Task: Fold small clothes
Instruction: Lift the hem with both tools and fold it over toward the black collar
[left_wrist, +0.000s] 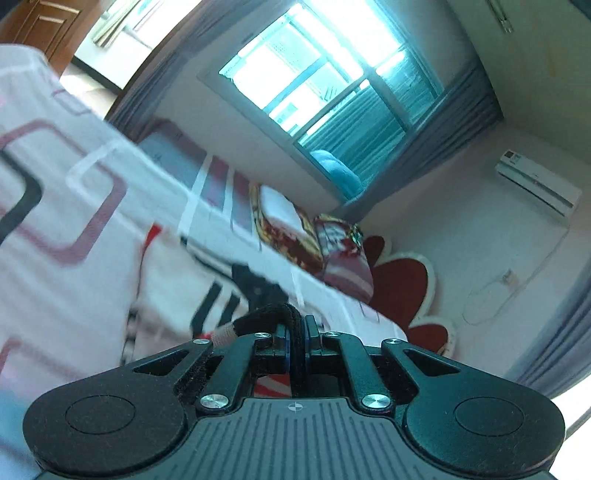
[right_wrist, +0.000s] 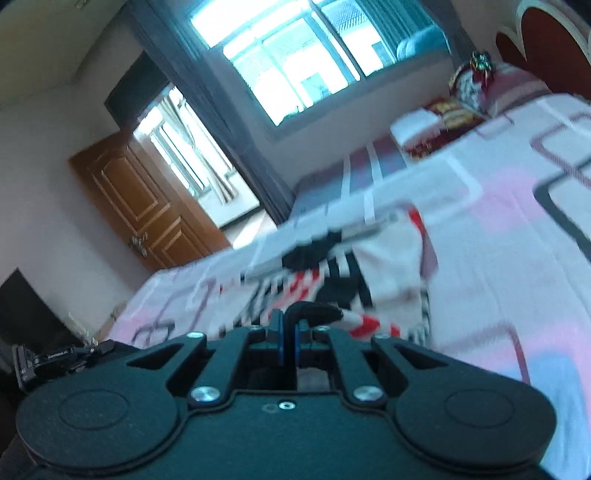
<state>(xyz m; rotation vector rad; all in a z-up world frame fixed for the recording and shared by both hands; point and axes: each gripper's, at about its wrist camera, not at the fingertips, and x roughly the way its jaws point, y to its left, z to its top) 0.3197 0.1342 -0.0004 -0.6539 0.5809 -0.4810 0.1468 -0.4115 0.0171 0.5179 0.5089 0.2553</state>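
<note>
A small white garment (left_wrist: 207, 295) with black and red stripes and a black rim lies spread on the bed; it also shows in the right wrist view (right_wrist: 354, 273). My left gripper (left_wrist: 300, 328) is shut on the garment's black rim (left_wrist: 266, 315) at its near edge. My right gripper (right_wrist: 289, 325) is shut on the black rim (right_wrist: 317, 314) at the garment's other near corner. Both views are tilted and blurred.
The bed sheet (left_wrist: 55, 229) is white and pink with rounded square patterns. Patterned pillows (left_wrist: 332, 243) and a red headboard (left_wrist: 402, 284) are at the far end. A window (left_wrist: 325, 85), curtains and a wooden door (right_wrist: 147, 206) are beyond the bed.
</note>
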